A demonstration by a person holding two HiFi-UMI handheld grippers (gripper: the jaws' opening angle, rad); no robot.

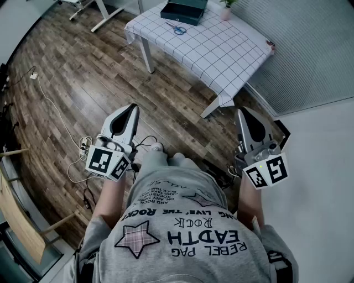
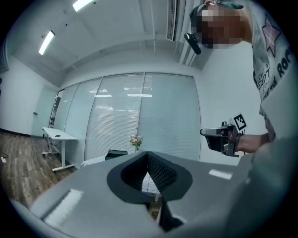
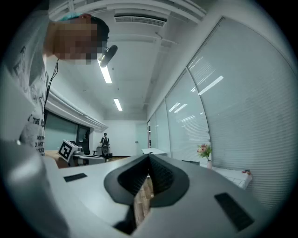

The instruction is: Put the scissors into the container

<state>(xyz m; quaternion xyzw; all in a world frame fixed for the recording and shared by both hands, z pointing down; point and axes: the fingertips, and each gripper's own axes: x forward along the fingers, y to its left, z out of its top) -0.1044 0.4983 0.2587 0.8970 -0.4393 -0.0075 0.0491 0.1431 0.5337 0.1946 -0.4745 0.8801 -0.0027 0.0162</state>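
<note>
Blue-handled scissors point(image 1: 177, 29) lie on the white grid-patterned table point(image 1: 227, 52) far ahead of me. Just behind them sits the dark rectangular container point(image 1: 184, 11), which shows small in the left gripper view as a dark box point(image 2: 116, 153). My left gripper point(image 1: 131, 108) and right gripper point(image 1: 241, 113) are held level at waist height over the wooden floor, well short of the table. Both are shut, tips together, with nothing between them point(image 2: 148, 154) point(image 3: 149, 155). Each gripper view catches the other gripper to its side: the right gripper point(image 2: 224, 137), the left gripper point(image 3: 77, 154).
A small flower pot point(image 1: 227, 9) stands at the table's far edge beside the container. White cables point(image 1: 61, 119) trail over the floor at the left. A second white desk's legs point(image 1: 99, 12) stand at the top left. Wooden furniture point(image 1: 19, 218) is at the lower left.
</note>
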